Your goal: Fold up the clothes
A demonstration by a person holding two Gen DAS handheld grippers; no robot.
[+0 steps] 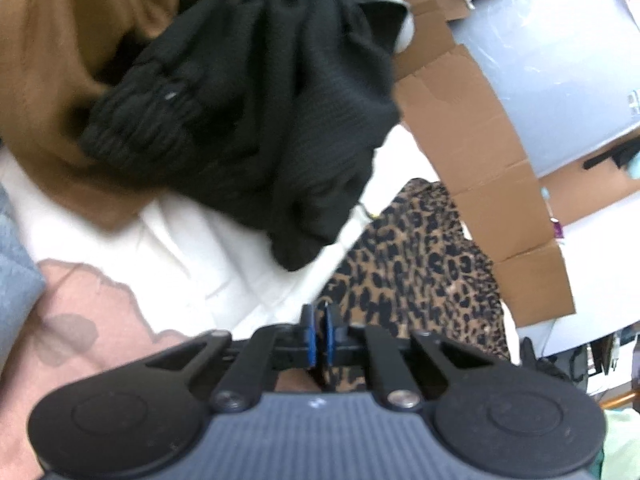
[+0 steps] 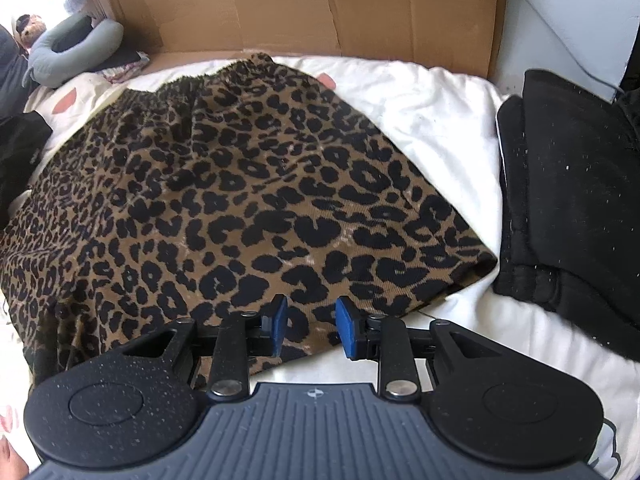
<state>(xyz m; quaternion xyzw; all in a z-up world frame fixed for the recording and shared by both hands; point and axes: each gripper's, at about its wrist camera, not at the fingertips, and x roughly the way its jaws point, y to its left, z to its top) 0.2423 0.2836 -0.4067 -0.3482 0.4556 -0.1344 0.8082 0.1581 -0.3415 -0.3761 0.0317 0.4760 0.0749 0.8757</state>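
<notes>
A leopard-print skirt [image 2: 240, 184] lies spread flat on the white bed sheet [image 2: 432, 120], with its gathered waistband at the far side. My right gripper [image 2: 310, 328] hovers over the skirt's near hem, open, its blue pads [image 2: 347, 330] apart and not pressing the cloth. In the left wrist view the same skirt [image 1: 420, 264] runs in from the right. My left gripper [image 1: 319, 334] sits at the skirt's edge with its blue pads together, pinching that edge.
A crumpled black knit garment [image 1: 256, 120] and a brown garment [image 1: 52, 72] lie heaped beyond the left gripper. Pink cloth [image 1: 80, 320] lies at its left. Folded black clothes [image 2: 568, 192] sit right of the skirt. Flattened cardboard [image 2: 328, 4] stands behind the bed.
</notes>
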